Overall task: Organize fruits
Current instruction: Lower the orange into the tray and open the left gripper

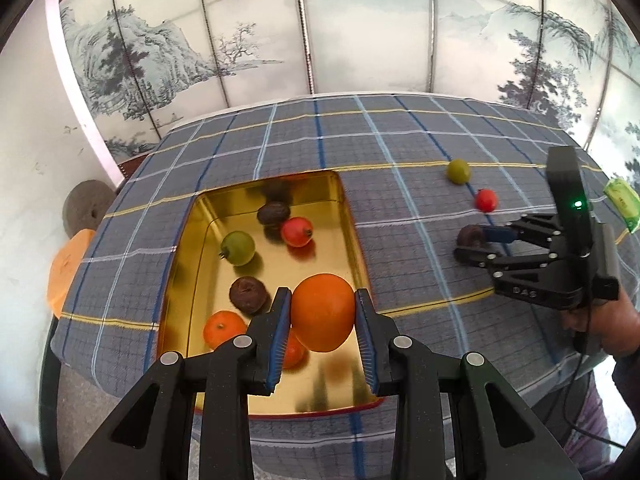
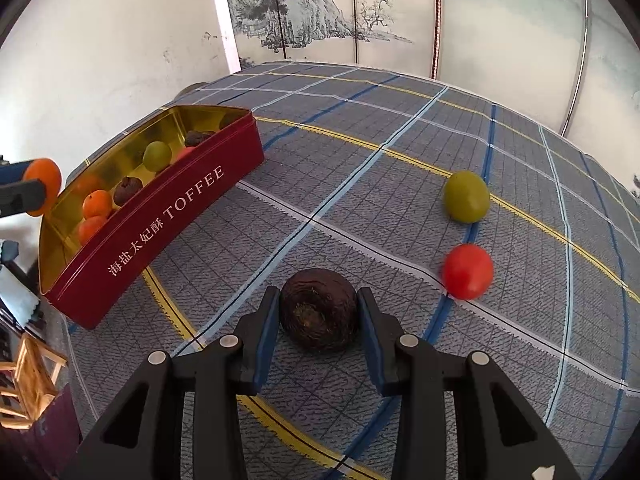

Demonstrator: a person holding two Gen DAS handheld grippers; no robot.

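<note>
on checked tablecloth (image 2: 360,152), toffee tin (image 2: 168,216) with six fruits, orange (image 1: 323,312) above

Four oranges (image 1: 323,312), one tin (image 1: 352,216)

The toffee tin (image 1: 352,216) is metal, its inside a glossy gold that mirrors the fruit and its outer wall (image 2: 160,224) a smooth, satin red with printed lettering. It stands on a woven plaid tablecloth (image 2: 360,184), matt and slightly ribbed, where the dark brown fruit (image 2: 319,314) looks rough and dull beside the smooth, shiny red fruit (image 2: 467,271) and green fruit (image 2: 466,197). The orange (image 1: 323,312) has a finely dimpled, faintly glossy skin, and both grippers' black fingers (image 2: 256,344) look like matt plastic with blue ridged pads (image 1: 282,332).
</note>
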